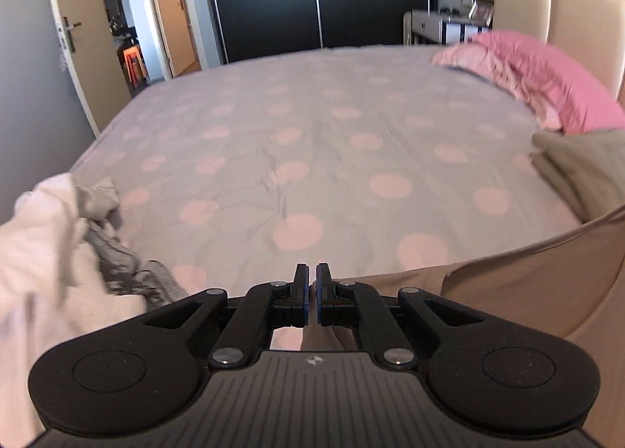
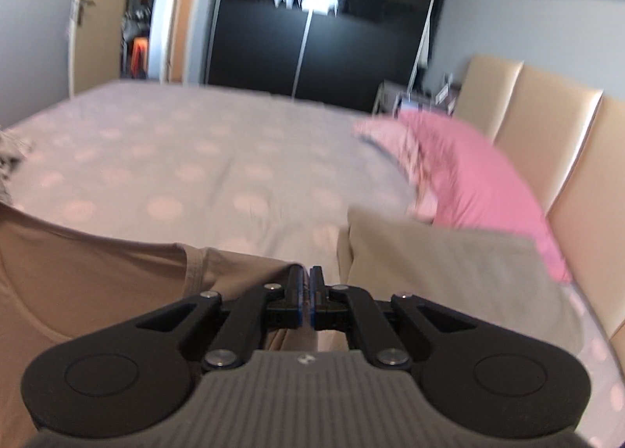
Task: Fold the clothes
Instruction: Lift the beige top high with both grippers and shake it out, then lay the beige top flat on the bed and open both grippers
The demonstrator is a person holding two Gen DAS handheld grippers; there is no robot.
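Bedroom with a polka-dot bed (image 1: 312, 127) as landmark: one tan T-shirt (image 2: 97, 272) hangs over its near edge, stretched sideways between the left gripper (image 1: 312, 284) and right gripper (image 2: 306, 284), each pressed together, pinching its cloth. One folded olive garment (image 2: 449, 264) lies beside one pink pillow (image 2: 468, 174); one crumpled white-grey heap (image 1: 58, 244) sits at the bed's near-left.

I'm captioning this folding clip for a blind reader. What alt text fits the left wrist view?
The left hand-held gripper, jaws shut, pinches the edge of a tan shirt stretched low over a bed with a grey, pink-dotted cover. A heap of white and grey clothes lies at left; a pink pillow and a folded olive garment sit at right.
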